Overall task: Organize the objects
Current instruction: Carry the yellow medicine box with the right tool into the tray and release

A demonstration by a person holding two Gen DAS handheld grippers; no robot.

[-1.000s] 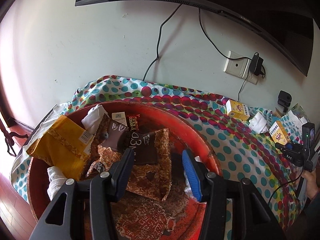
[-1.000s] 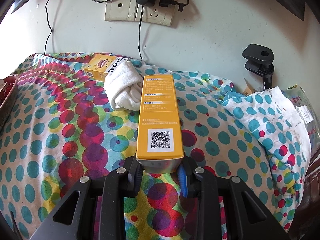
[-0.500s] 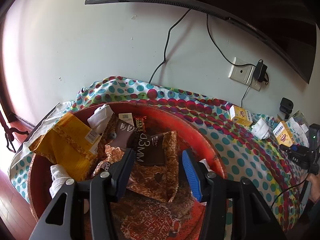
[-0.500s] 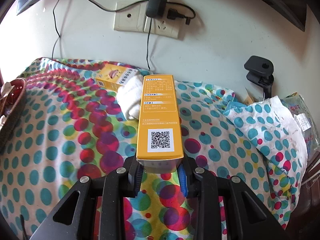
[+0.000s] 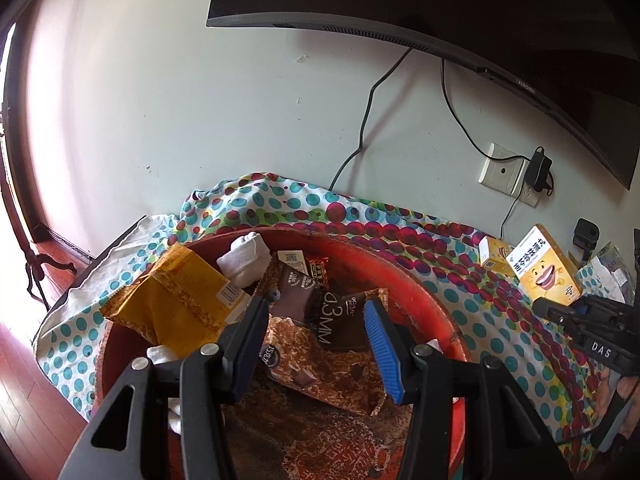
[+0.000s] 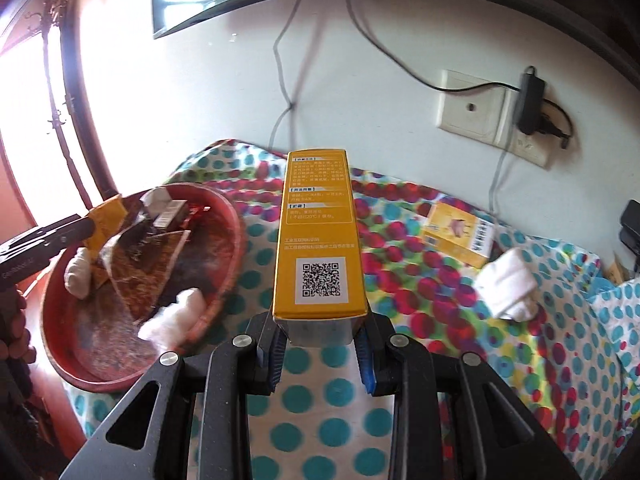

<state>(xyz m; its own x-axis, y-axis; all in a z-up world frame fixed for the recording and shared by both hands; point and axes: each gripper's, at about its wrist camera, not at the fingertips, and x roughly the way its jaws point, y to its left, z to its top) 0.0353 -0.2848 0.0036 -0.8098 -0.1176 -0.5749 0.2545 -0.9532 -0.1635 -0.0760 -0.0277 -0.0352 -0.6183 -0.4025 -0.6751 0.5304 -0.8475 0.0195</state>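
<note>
A polka-dot cloth (image 6: 400, 280) covers the desk, and on its left side sits a red basin (image 5: 400, 276) loaded with snack packets and rolled white socks. Left gripper (image 5: 316, 344) hangs over that basin, jaws spread wide, nothing between them. Right gripper (image 6: 320, 350) has its jaws clenched on the near end of a yellow box (image 6: 320, 236), held up above the cloth. A second yellow box (image 6: 460, 234) lies by a white sock (image 6: 508, 284).
</note>
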